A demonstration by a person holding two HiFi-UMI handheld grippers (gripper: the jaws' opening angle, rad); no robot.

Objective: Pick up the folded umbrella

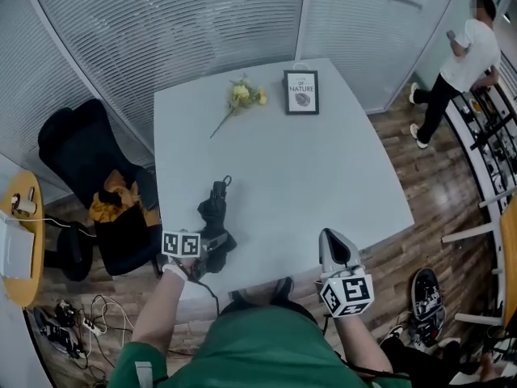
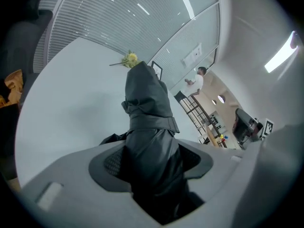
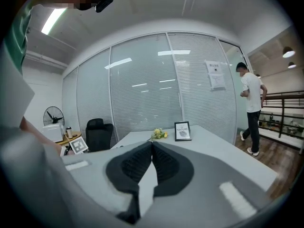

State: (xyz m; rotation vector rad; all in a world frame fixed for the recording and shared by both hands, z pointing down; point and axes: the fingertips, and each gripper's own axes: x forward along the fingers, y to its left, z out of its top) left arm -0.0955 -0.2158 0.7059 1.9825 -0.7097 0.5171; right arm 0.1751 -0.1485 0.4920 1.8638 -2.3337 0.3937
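The folded black umbrella (image 1: 214, 211) is near the white table's (image 1: 323, 168) front left edge, its strap end pointing away from me. My left gripper (image 1: 208, 247) is shut on its near part. In the left gripper view the umbrella (image 2: 147, 122) fills the space between both pads (image 2: 110, 163) and its far end tilts up over the tabletop. My right gripper (image 1: 329, 239) hovers at the table's front edge, to the right of the umbrella and apart from it. Its jaws meet at the tips (image 3: 152, 144) with nothing between them.
Yellow flowers (image 1: 242, 95) and a framed picture (image 1: 301, 92) stand at the table's far side. A black office chair (image 1: 89, 148) with clothes on it stands to the left. A person (image 1: 464, 55) walks at the back right. Cables lie on the floor at left.
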